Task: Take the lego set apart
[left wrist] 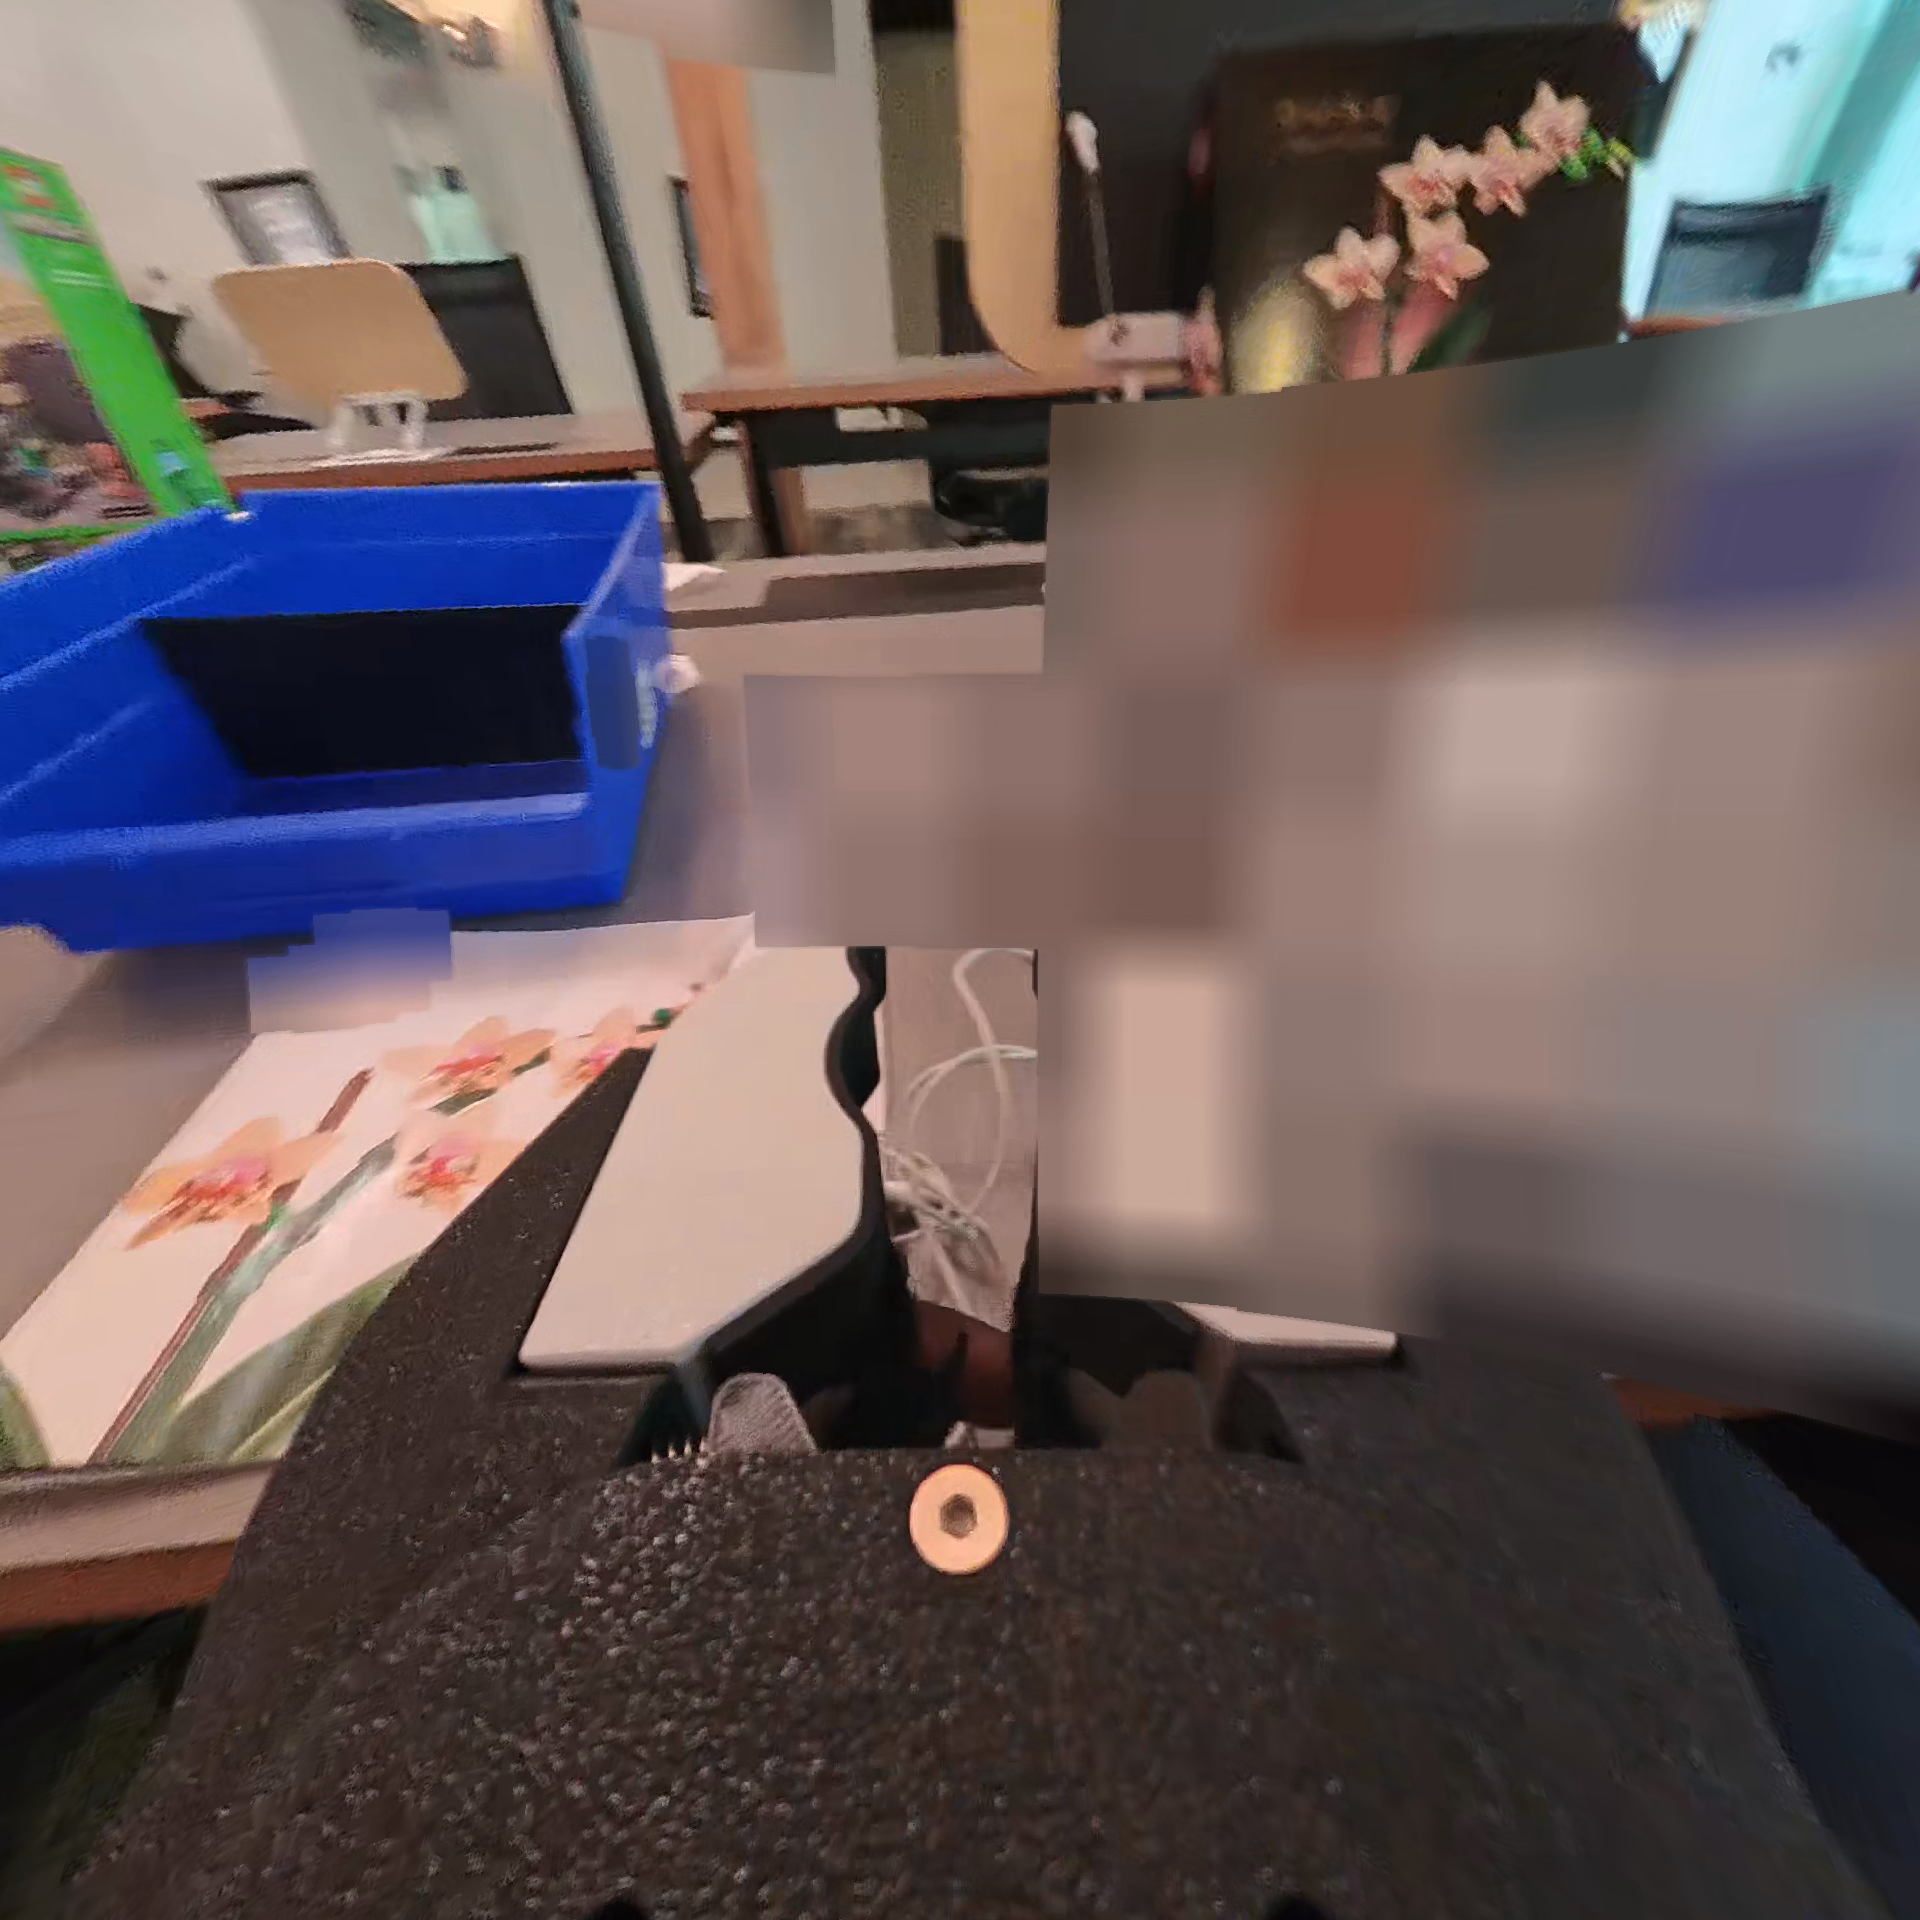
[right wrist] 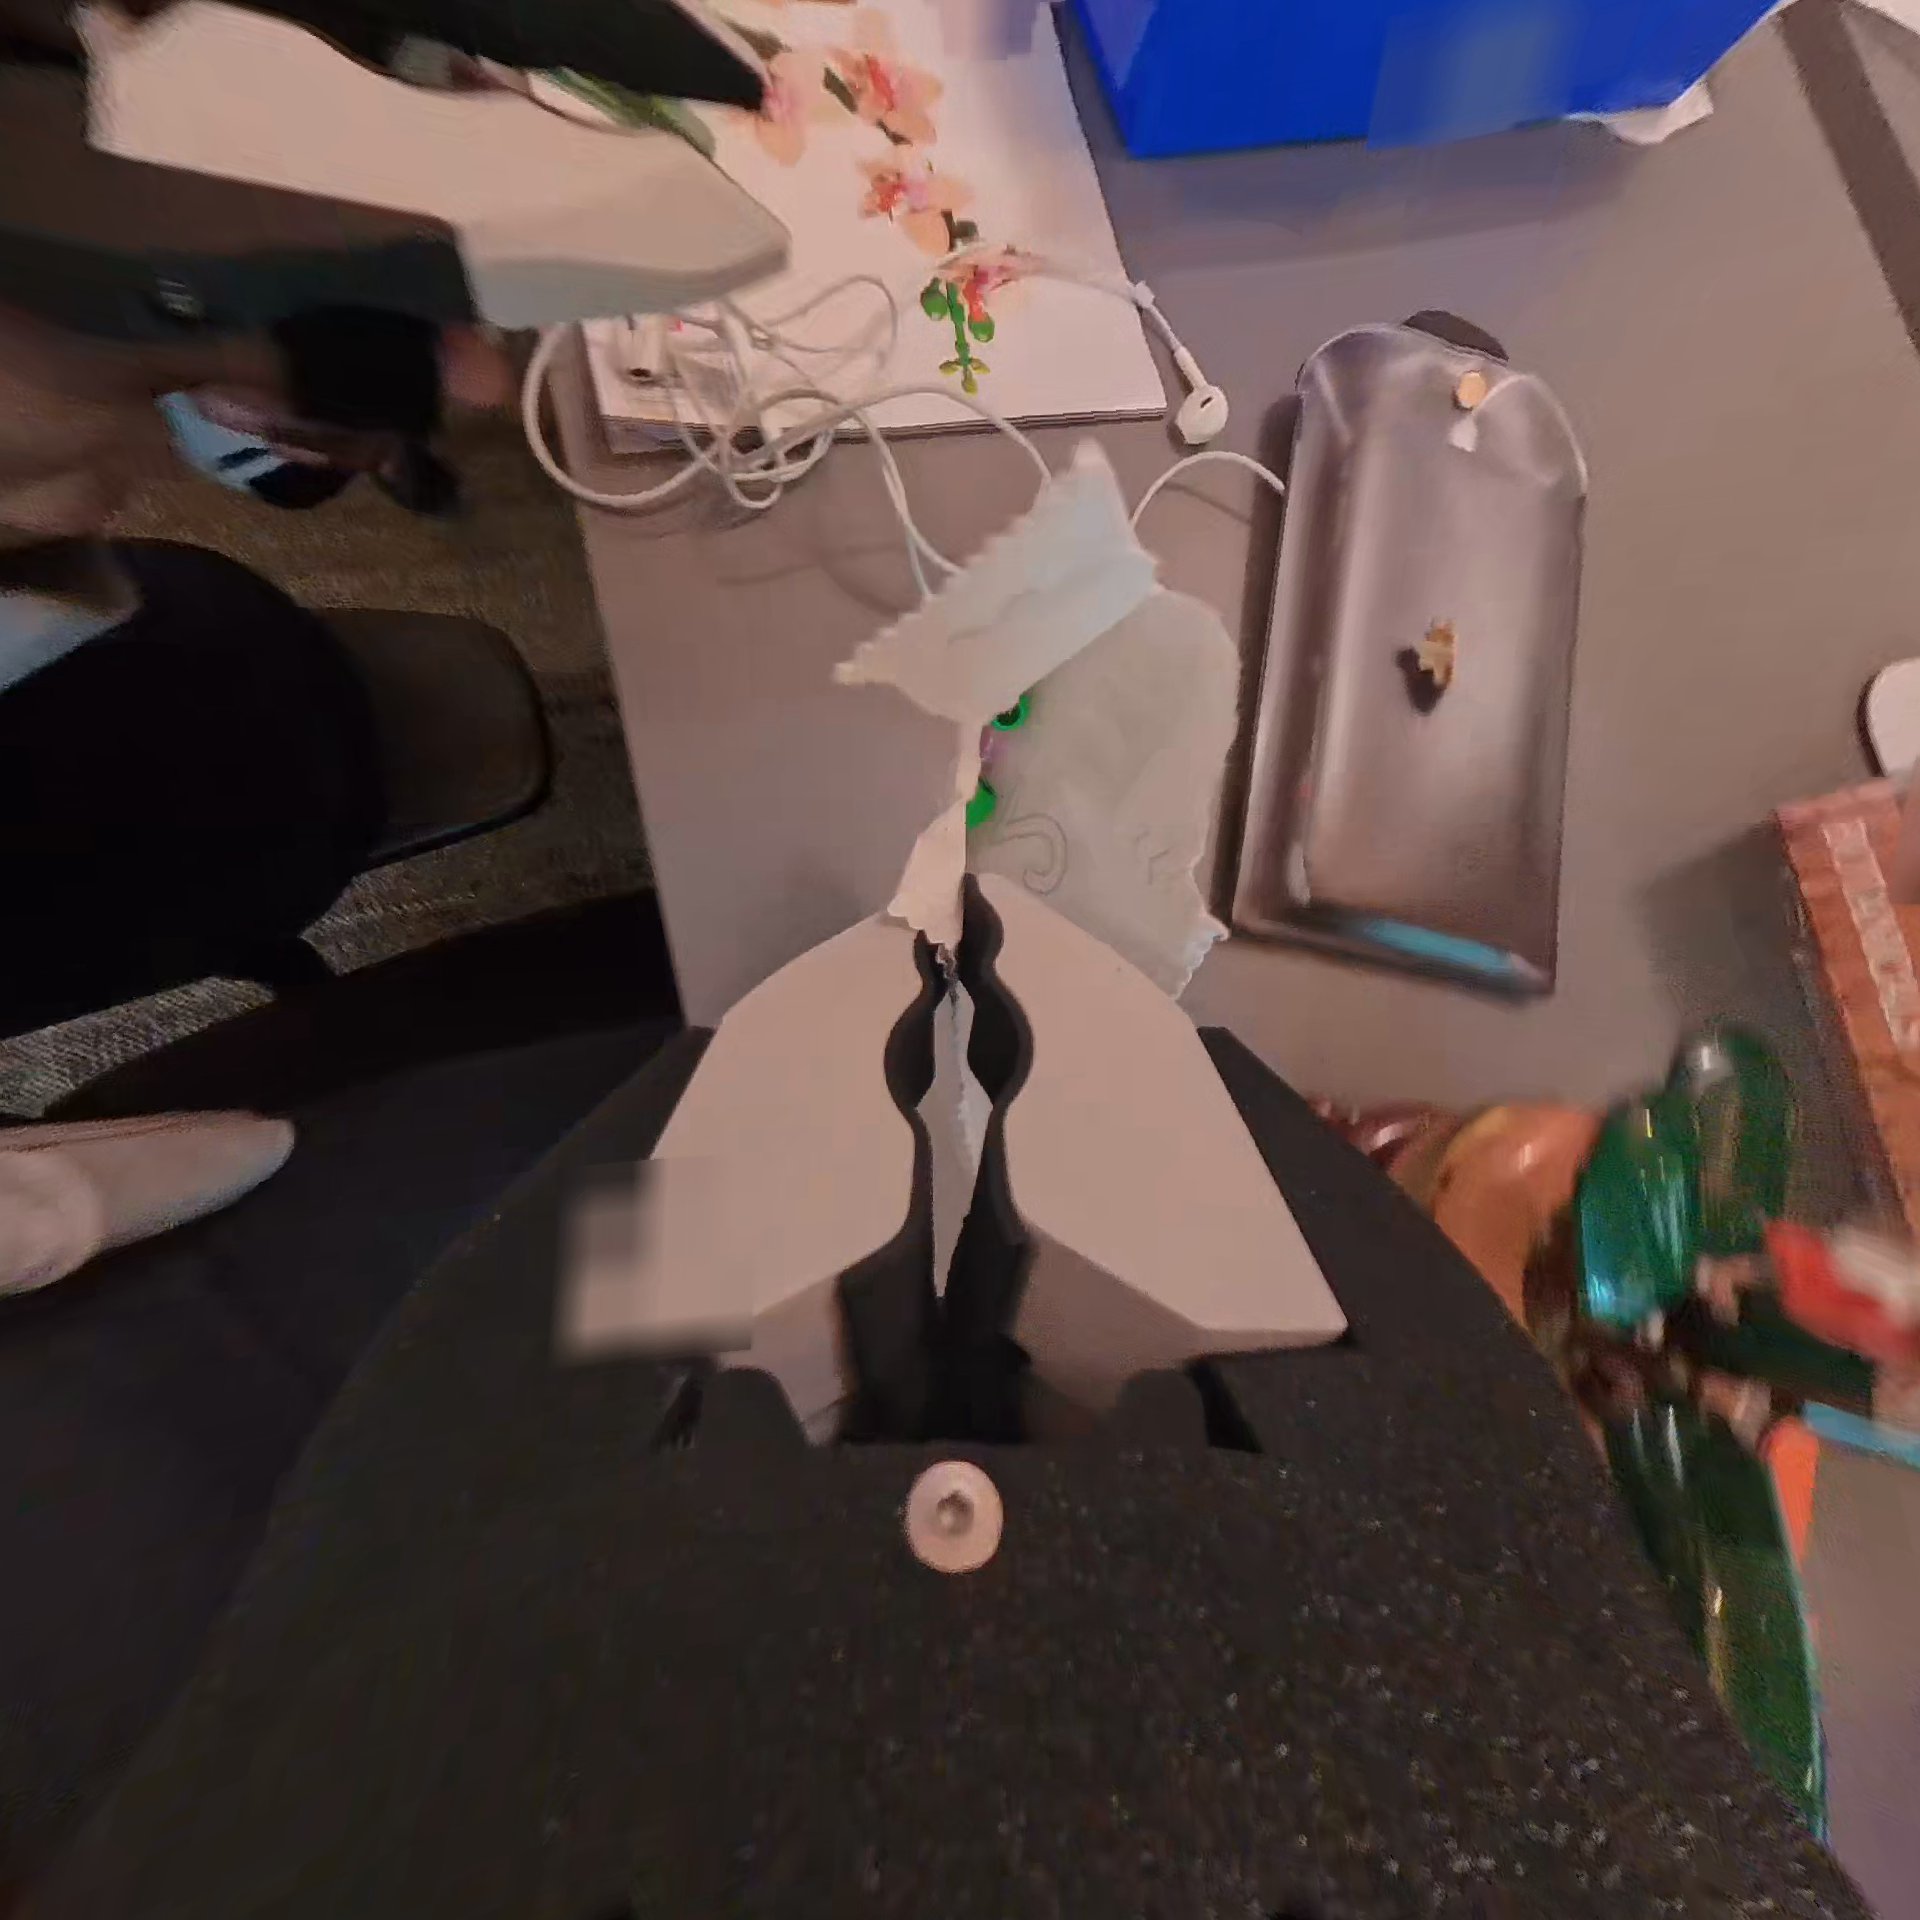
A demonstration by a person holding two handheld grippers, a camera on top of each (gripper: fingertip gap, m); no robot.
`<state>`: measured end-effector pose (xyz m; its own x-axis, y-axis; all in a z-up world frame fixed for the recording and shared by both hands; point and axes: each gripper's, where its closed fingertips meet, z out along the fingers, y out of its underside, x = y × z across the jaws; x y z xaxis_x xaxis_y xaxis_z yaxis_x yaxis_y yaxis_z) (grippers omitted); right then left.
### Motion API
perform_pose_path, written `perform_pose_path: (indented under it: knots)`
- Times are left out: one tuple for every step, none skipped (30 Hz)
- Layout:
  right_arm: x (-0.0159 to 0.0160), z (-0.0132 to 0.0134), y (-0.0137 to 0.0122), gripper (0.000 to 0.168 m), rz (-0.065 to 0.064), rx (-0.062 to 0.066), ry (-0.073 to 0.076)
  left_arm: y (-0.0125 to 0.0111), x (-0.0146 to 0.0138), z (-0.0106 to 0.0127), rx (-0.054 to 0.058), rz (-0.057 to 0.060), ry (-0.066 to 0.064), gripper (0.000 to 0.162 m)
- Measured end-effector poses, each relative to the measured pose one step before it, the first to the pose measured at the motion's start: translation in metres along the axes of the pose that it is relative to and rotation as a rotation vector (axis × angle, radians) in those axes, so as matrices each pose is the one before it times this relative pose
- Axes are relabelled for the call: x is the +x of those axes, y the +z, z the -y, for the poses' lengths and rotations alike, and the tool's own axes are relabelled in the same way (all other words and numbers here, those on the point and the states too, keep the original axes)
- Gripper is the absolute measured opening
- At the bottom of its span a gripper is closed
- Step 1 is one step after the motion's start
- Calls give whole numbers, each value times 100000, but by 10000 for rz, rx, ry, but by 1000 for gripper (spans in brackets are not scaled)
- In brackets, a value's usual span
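Note:
My right gripper point(right wrist: 961, 920) is shut on the torn edge of a small white bag point(right wrist: 1049, 665) and holds it above the grey table point(right wrist: 769, 727). Green and pale lego pieces point(right wrist: 1006, 717) show through the tear. My left gripper point(left wrist: 961, 997) hangs over the table's front edge, above a white cable point(left wrist: 966, 1091). Its left finger point(left wrist: 727, 1153) shows; a blur patch hides the right one. The gap looks open and empty. It also shows at the top left of the right wrist view point(right wrist: 623, 239).
A blue bin point(left wrist: 312, 831) stands at the back left, by a green box point(left wrist: 94, 364). An orchid instruction booklet point(left wrist: 312, 1195) lies near the front edge. A dark orchid box point(left wrist: 1434, 208) stands behind. A metal tray point(right wrist: 1403, 831), white earphones point(right wrist: 1200, 410) and snack wrappers point(right wrist: 1683, 1247) lie on the table.

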<state>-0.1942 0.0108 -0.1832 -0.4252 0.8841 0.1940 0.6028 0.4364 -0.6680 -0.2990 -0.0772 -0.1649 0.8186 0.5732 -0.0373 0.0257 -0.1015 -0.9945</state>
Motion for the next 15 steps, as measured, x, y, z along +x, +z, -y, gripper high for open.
perform_pose_path:
  knots:
    - [328, 696, 1372, 0, 91, -315, -145, -101, -629, -151, 180, 152, -223, 25]
    - [531, 951, 1171, 0, 75, -214, -60, 17, -343, -378, -2, 21, 42, 24]
    - [605, 1031, 974, 0, 139, -185, 15, 94, -364, -607, -182, 108, 228, 24]
    - [741, 1075, 876, 0, 141, -183, 139, 154, -366, -668, -255, 183, 276, 24]
    - [663, 1013, 776, 0, 205, -222, 149, 187, -121, -522, -214, 81, 242, 24]
    - [399, 858, 748, 0, 362, -289, 71, 185, 207, -281, -114, -90, 164, 24]
    - [437, 619, 746, 1, 335, -419, 32, 166, 443, -39, -1, -210, 102, 24]
    - [444, 381, 700, 0, 310, -517, 30, 135, 487, 123, 75, -225, 112, 24]
    - [676, 224, 561, 1, 178, -540, 27, 100, 319, 135, 63, -125, 144, 24]
    - [563, 129, 446, 1, 272, -515, 103, 74, 111, 92, 25, -4, 141, 23]
    - [164, -8, 351, 8, 542, -527, 201, 65, 59, 50, 14, -2, 124, 23]
    - [186, -38, 277, 10, 470, -495, 246, 82, 89, 31, 30, -47, 71, 23]
    - [564, 2, 201, 11, 120, -389, 256, 96, 95, 47, 47, -82, -7, 22]
    - [719, 9, 163, 8, -93, -264, 212, 75, 81, 70, 70, -98, -61, 22]
    - [296, -23, 145, 7, 89, -187, 63, 57, 28, 110, 96, -84, -96, 21]
